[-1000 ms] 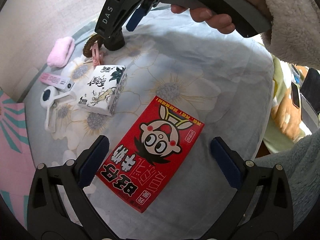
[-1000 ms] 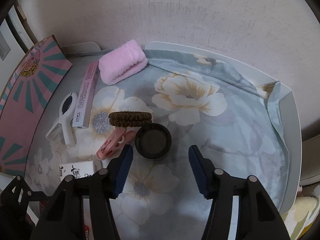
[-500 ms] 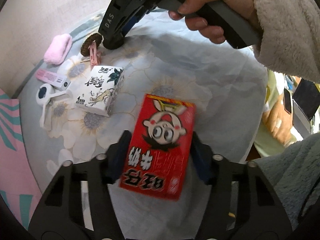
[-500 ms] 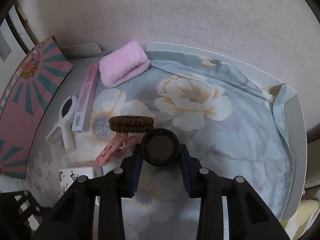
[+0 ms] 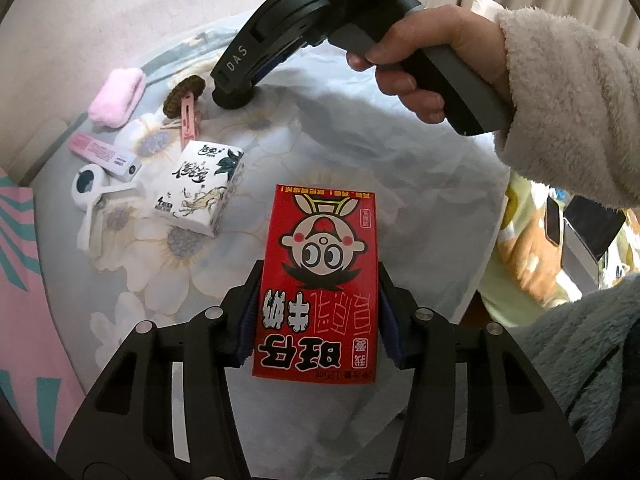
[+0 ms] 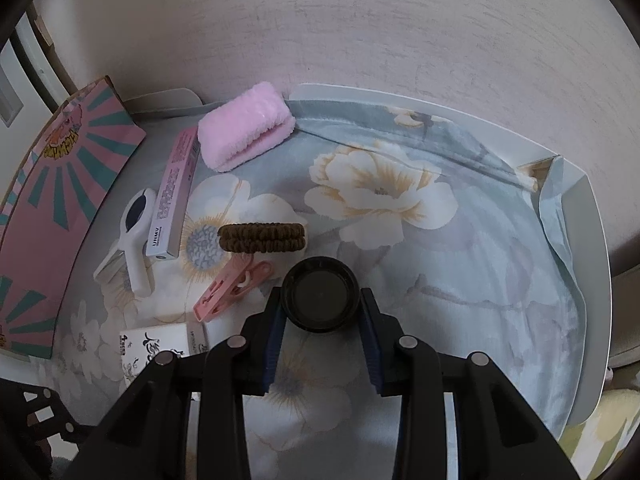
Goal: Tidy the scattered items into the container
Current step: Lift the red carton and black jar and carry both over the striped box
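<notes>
My left gripper [image 5: 318, 312] is shut on a red milk carton [image 5: 320, 280] and holds it above the flowered cloth. My right gripper [image 6: 320, 312] is shut on a black round jar [image 6: 319, 300] that stands on the cloth; it also shows in the left wrist view [image 5: 234, 98] at the far side. A pink-and-teal box [image 6: 48, 208] stands at the left edge.
On the cloth lie a pink towel [image 6: 244, 126], a pink tube box [image 6: 174, 192], a white clip [image 6: 134, 236], a brown hair tie [image 6: 262, 238], a pink clothes peg [image 6: 232, 290] and a white tissue pack [image 5: 200, 188]. A white table rim [image 6: 588, 240] bounds the right side.
My left gripper closed on the red carton and lifted it, turning it straight. My right gripper closed around the black jar.
</notes>
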Available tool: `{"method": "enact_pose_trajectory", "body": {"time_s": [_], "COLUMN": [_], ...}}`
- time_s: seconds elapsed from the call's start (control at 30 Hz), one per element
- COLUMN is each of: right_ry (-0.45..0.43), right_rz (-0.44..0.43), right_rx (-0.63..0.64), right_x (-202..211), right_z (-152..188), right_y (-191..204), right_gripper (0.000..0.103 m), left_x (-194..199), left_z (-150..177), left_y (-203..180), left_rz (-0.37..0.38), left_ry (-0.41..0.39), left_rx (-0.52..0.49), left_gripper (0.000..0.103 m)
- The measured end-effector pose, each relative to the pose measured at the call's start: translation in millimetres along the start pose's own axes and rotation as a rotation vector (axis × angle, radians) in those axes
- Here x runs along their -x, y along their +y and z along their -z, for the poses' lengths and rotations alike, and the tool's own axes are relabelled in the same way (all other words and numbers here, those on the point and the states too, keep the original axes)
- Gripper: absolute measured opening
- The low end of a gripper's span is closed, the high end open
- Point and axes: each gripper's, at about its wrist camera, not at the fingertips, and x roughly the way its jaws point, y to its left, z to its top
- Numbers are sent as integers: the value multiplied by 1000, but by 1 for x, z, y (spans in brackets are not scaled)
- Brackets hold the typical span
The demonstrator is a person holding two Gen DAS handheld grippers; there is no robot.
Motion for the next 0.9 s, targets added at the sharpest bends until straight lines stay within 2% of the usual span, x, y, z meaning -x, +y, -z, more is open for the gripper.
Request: {"method": "enact_pose_trajectory", "body": {"time_s": [0.27,0.33,0.73,0.9], "right_ry": [-3,-3,-7,-19], "right_rz": [-2,-2,-3,2], "right_rx": [-6,-8,-15,-19], "right_x": [10,2,12,29], "right_z": [6,4,13,14], "right_y": [-6,11,11,9], "right_gripper": [33,33,33,33], "left_x": [11,12,29,44], "left_z": [3,4,3,-7], "left_y": [-8,-9,-16,-7], "left_rz": [-10,-7,6,-63], "left_ry": [-15,-14,-48,-75], "left_rx": [5,4,14,44], "left_gripper": [46,46,46,46]}}
